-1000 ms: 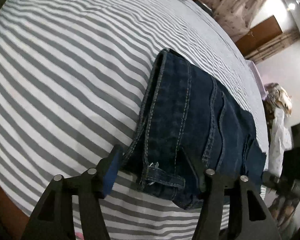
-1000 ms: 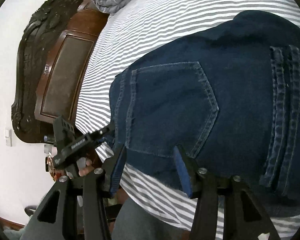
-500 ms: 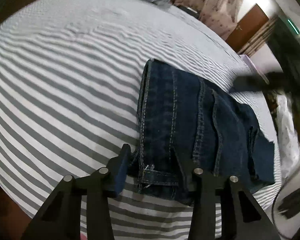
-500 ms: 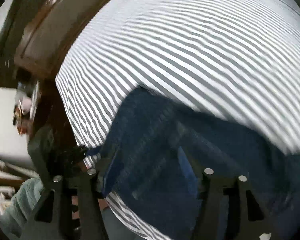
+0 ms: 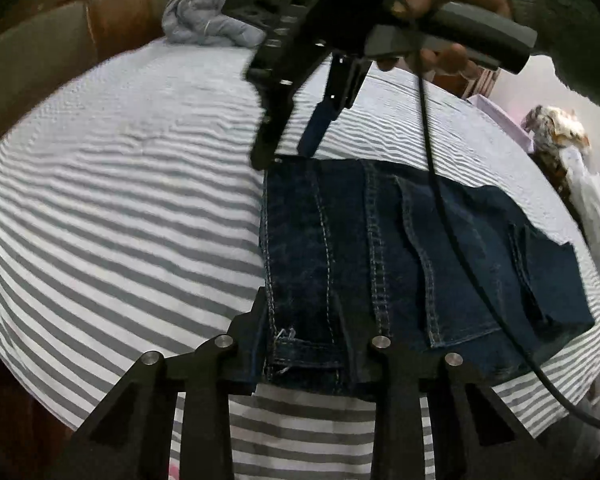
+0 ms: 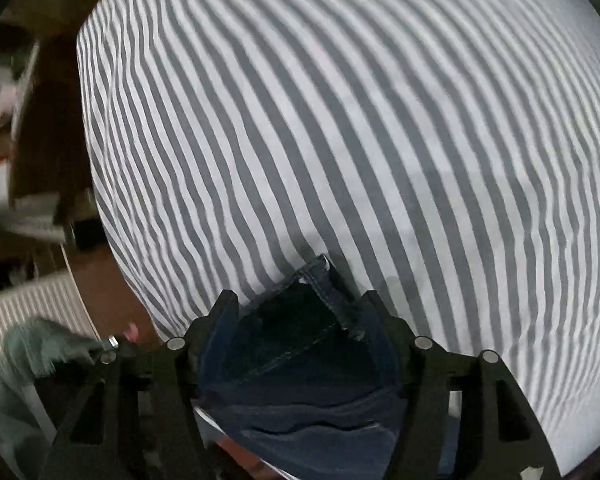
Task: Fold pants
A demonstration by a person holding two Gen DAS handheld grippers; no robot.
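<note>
Both grippers stand spread at the jeans, folded on the striped bed: the left gripper straddles their near hem corner, the right gripper hovers over the far corner. Pinching every layer at both corners together should keep the next fold square.

Dim indoor light, both views. Heavy fisheye bulge bends striped bedsheet; black vignette at corners. Left wrist view: sharp near, bright wall far right. Right wrist view: motion blur far left, jeans in deep shadow.
</note>
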